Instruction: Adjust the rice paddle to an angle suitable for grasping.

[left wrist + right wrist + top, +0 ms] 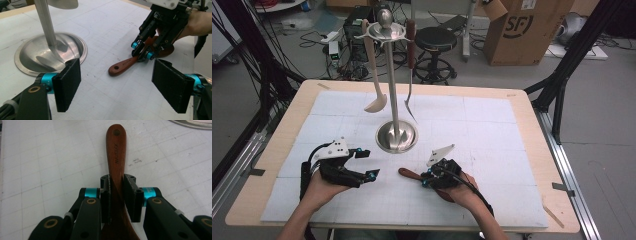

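- Wooden spatula (117, 157) lies pinched between the right gripper's (117, 195) pads, its blade hidden beneath the claw
- Left gripper (115, 85) stands spread, nothing between its pads, handle tip ahead

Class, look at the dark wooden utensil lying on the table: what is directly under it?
The wooden utensil lies on the white gridded mat. The right claw grips its handle, hiding its wide end and the mat beneath.

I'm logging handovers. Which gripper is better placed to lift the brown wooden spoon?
Right: the right gripper has its jaws closed around the wooden spoon handle. The left gripper stands open, apart from it.
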